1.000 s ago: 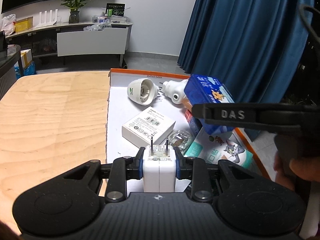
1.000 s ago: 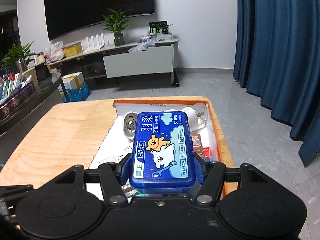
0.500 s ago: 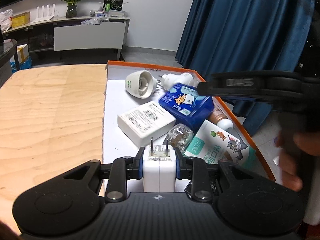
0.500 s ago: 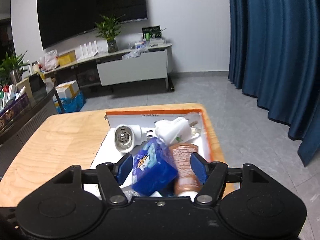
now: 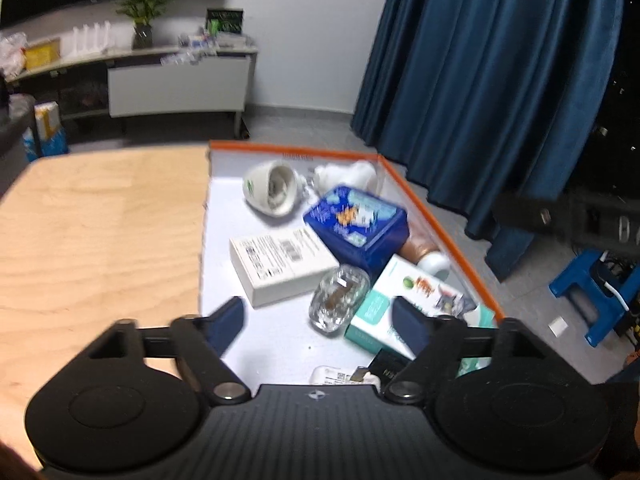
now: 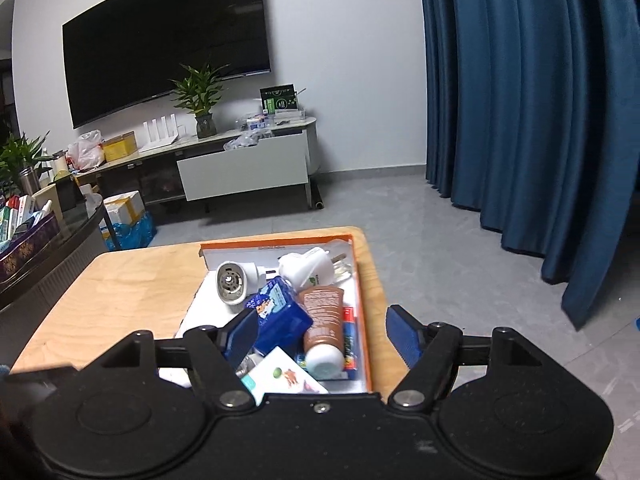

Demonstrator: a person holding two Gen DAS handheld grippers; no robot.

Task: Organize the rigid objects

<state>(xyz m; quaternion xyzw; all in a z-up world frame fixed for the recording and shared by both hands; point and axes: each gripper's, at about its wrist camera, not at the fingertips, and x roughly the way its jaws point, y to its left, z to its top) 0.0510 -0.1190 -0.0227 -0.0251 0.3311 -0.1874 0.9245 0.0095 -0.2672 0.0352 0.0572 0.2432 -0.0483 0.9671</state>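
Rigid objects lie heaped in the orange-rimmed tray (image 5: 436, 216) on the wooden worktop (image 5: 100, 220): a blue floss box (image 5: 356, 220) tilted against a brown tube (image 6: 322, 316), a white carton (image 5: 280, 264), two white plug-in units and a clear glass bottle (image 5: 338, 300). Both grippers have just been opening. The left gripper (image 5: 318, 322) stands spread over the tray's near end, nothing between its pads. The right gripper (image 6: 320, 330) is likewise spread and empty above the pile, probably having let go so things settle inside the rim.
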